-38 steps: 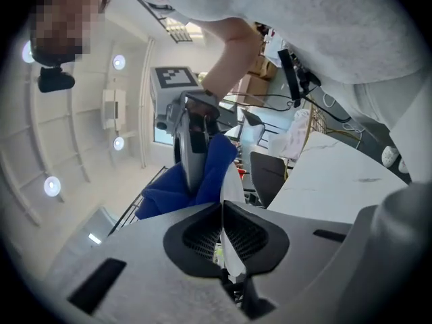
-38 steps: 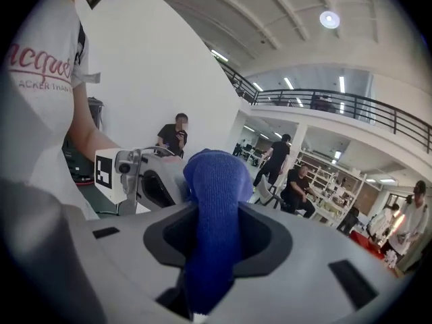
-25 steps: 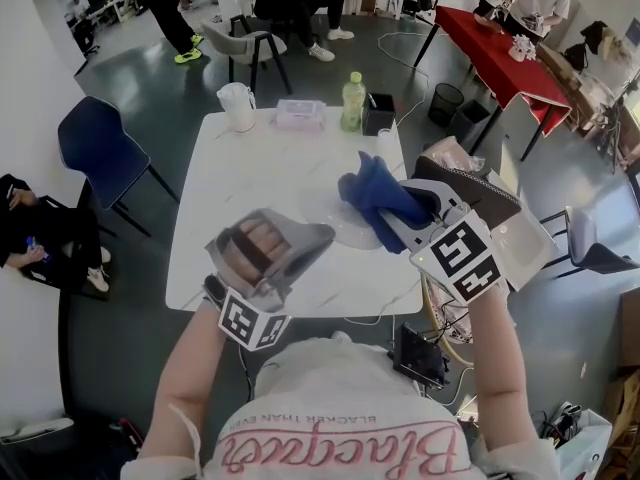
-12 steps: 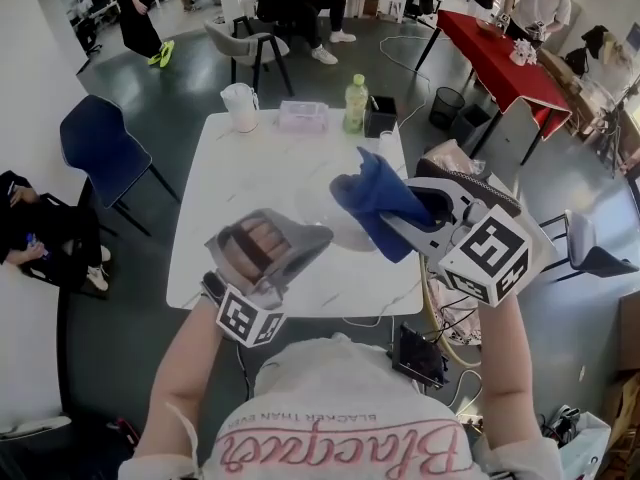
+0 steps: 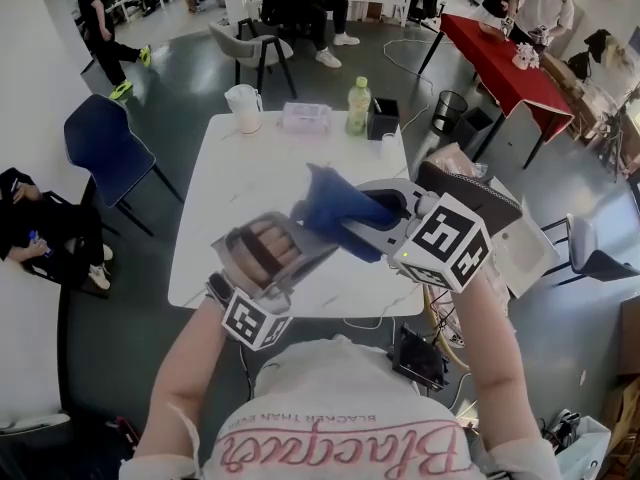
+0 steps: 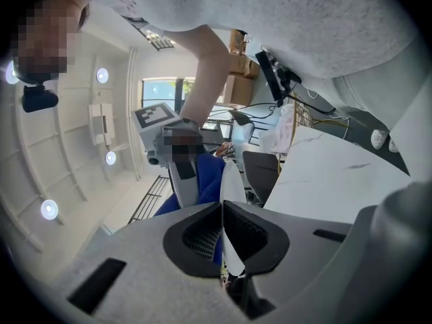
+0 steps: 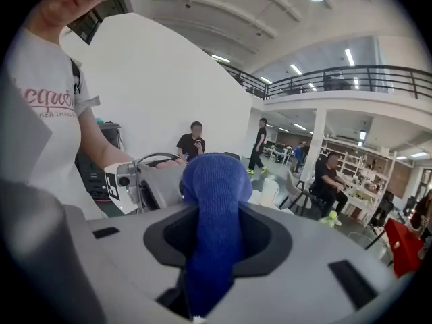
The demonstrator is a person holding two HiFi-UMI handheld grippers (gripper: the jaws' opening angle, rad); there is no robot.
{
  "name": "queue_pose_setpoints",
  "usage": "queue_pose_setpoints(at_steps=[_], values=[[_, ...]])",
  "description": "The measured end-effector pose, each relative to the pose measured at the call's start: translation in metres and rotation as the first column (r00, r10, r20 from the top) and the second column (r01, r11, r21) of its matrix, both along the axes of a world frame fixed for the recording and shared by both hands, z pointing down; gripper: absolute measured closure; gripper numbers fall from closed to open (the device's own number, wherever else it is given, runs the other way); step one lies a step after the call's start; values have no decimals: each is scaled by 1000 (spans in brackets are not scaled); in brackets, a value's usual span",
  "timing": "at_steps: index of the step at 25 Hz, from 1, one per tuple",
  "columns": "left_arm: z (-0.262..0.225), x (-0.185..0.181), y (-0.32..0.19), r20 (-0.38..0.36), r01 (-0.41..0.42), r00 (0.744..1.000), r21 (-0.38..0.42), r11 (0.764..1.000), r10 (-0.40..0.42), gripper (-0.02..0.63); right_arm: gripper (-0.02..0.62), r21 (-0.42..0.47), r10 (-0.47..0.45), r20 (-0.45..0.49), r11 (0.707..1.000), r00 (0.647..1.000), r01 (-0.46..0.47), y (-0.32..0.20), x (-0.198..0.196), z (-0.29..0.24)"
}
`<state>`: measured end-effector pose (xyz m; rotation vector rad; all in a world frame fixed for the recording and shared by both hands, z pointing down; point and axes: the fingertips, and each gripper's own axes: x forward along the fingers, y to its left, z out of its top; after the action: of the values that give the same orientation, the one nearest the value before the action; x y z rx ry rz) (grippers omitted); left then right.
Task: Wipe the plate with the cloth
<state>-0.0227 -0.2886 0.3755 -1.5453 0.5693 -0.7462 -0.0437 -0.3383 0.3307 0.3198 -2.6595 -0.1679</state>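
My left gripper [image 5: 318, 242] is shut on the rim of a clear plate [image 6: 231, 194], which stands edge-on between its jaws above the white table [image 5: 235, 183]. In the head view the plate is hard to make out. My right gripper [image 5: 352, 218] is shut on a blue cloth [image 5: 330, 206], which bulges out past its jaws [image 7: 214, 181]. The cloth [image 6: 204, 181] sits right at the plate's far face, just beyond the left gripper's tips [image 6: 222, 209]; whether it touches I cannot tell. From the right gripper [image 7: 216, 216] view, the left gripper [image 7: 156, 183] is close behind the cloth.
At the table's far edge stand a white jug [image 5: 243, 107], a pink pack [image 5: 304, 116], a green bottle [image 5: 356, 104] and a black box [image 5: 380, 116]. A blue chair [image 5: 103, 146] is at the left, a dark bag [image 5: 468, 192] at the right. People sit and walk beyond.
My right gripper has carried the blue cloth leftward, up to the left gripper and the plate. The left gripper has stayed nearly still.
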Motion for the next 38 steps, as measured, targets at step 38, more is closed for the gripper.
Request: queue_pose_setpoints(at_steps=[38], values=[[6,-11,-7,-159,12,987,-158,987,-37,595,479,-128,361,-99,920,927,-371,-89,72,101]])
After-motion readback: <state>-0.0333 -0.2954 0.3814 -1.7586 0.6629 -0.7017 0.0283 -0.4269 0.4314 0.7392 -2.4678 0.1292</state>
